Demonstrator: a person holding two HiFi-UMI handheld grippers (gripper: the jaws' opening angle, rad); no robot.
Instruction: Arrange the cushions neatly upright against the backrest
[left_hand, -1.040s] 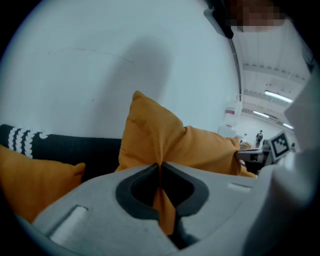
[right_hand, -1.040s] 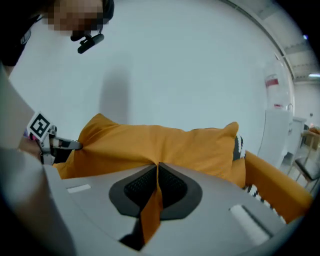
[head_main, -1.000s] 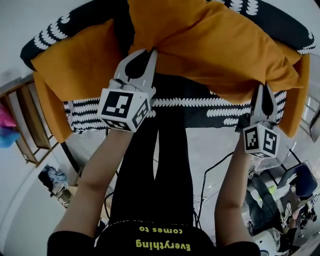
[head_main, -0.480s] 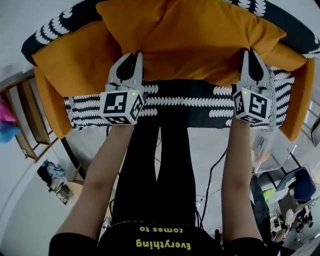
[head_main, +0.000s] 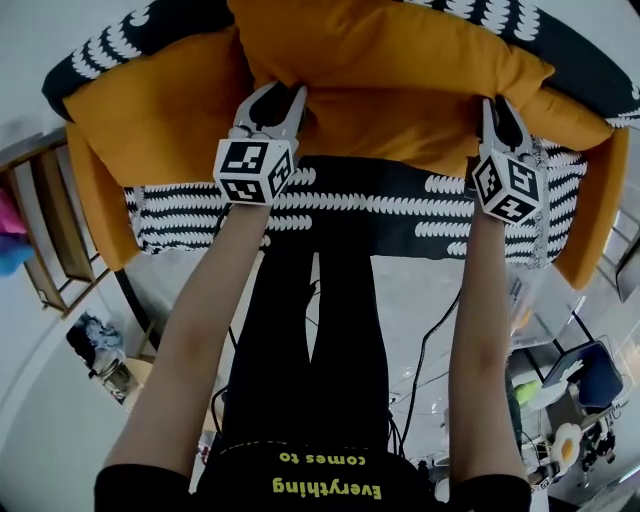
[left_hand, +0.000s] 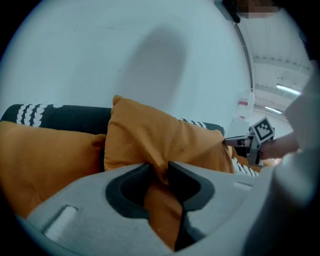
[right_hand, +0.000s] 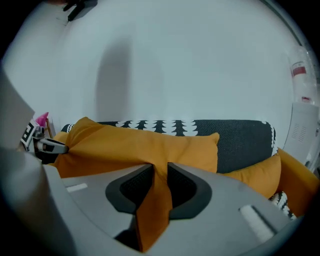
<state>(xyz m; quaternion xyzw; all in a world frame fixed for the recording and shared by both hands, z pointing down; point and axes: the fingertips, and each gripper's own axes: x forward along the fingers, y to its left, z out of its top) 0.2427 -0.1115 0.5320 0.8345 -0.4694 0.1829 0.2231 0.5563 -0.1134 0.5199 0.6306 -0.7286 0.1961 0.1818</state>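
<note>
A large orange cushion (head_main: 400, 70) stands against the black-and-white patterned backrest (head_main: 130, 45) of the sofa. My left gripper (head_main: 272, 100) is at its lower left corner and my right gripper (head_main: 497, 108) at its lower right corner. Both jaws have just been opening. Orange fabric still lies between the parted jaws in the left gripper view (left_hand: 159, 170) and the right gripper view (right_hand: 159, 170). A second orange cushion (head_main: 150, 110) leans at the left, partly behind the large one. A third (head_main: 590, 190) lies at the sofa's right end.
The patterned seat (head_main: 400, 215) runs below the cushions. A wooden shelf (head_main: 50, 230) stands left of the sofa. Cables (head_main: 420, 370) and clutter (head_main: 570, 400) lie on the floor at the right. The person's legs (head_main: 320, 330) stand close before the seat.
Both grippers carried the large cushion from hanging tilted over the seat back to the backrest. The left jaws stand visibly wider apart than half a second ago.
</note>
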